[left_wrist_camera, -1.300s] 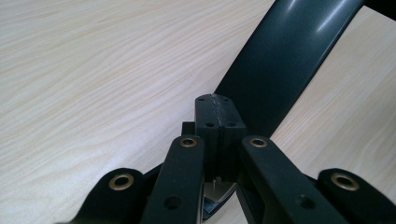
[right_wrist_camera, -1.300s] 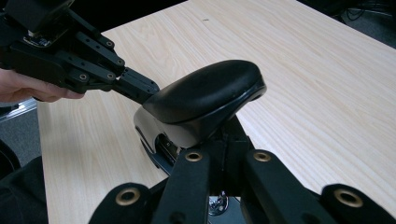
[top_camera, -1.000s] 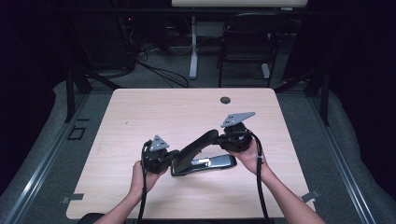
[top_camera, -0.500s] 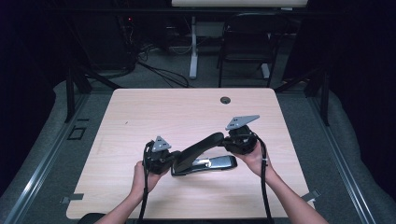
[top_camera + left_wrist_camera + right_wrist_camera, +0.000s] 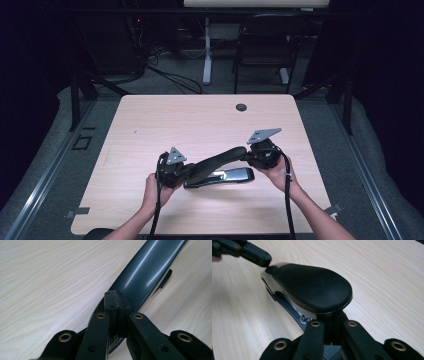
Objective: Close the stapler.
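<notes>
A large stapler lies on the wooden table [image 5: 200, 120], with a silver base [image 5: 237, 176] and a black handle [image 5: 217, 161] swung up to the right. My left gripper [image 5: 187, 170] is shut, its joined pads [image 5: 116, 298] resting on the rear end of the dark handle [image 5: 147, 267]. My right gripper [image 5: 248, 156] sits at the raised front end. There the rounded black handle tip [image 5: 312, 287] lies over my right gripper [image 5: 333, 320], whose jaws stand together, the pad tips hidden beneath it. The left gripper [image 5: 265, 261] touches the stapler's far end.
A round cable hole [image 5: 241, 107] sits near the table's far edge. Behind the table stand a dark chair [image 5: 265, 45] and a white desk leg [image 5: 206, 55], with cables on the floor. Both forearms enter from the near edge.
The stapler's handle has swung a little higher and its tip has shifted right. My right gripper has drifted slightly right with it. The left gripper has stayed at the rear end.
</notes>
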Demonstrator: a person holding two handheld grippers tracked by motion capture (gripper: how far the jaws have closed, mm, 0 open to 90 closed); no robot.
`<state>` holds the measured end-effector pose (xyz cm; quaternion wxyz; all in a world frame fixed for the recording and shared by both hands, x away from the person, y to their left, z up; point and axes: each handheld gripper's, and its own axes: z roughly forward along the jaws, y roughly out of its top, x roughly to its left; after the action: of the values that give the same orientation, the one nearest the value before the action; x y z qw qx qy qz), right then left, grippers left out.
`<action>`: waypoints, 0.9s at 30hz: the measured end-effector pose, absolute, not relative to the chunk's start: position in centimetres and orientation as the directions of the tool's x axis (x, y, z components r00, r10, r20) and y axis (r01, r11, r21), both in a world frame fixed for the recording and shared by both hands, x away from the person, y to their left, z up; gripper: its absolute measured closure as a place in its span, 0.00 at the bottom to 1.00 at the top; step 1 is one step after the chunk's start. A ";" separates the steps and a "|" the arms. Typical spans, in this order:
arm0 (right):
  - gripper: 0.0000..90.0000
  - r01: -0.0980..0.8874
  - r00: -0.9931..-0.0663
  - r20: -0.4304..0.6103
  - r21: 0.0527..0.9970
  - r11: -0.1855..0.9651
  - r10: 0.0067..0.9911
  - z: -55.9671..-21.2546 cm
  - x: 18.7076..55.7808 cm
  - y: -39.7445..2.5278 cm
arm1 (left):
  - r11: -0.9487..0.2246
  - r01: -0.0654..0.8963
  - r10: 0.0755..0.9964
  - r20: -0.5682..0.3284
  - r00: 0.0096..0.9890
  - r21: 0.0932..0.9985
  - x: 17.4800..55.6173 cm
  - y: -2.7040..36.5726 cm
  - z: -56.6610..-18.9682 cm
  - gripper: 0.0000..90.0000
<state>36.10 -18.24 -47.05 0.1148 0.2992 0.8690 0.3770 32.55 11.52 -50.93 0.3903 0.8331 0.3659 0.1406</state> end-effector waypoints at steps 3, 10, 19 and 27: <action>1.00 0.445 -0.789 0.022 0.710 0.546 0.614 -47.7 36.1 -18.7 | -0.437 0.496 0.715 -0.045 0.697 0.750 32.5 11.4 -51.1 1.00; 1.00 0.456 -0.787 0.019 0.692 0.560 0.616 -48.5 36.5 -19.2 | -0.450 0.505 0.713 -0.044 0.700 0.736 32.6 11.4 -51.1 1.00; 1.00 0.465 -0.785 0.005 0.664 0.585 0.619 -49.3 36.4 -19.6 | -0.465 0.508 0.709 -0.040 0.704 0.725 32.6 11.2 -51.3 1.00; 1.00 0.493 -0.784 0.022 0.629 0.601 0.620 -50.2 37.0 -19.8 | -0.471 0.515 0.707 -0.043 0.705 0.716 32.5 11.2 -51.4 0.99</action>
<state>36.96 -19.84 -50.15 0.1000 0.3131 0.8892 0.3184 32.50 11.17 -51.42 0.3669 0.8474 0.3607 0.1309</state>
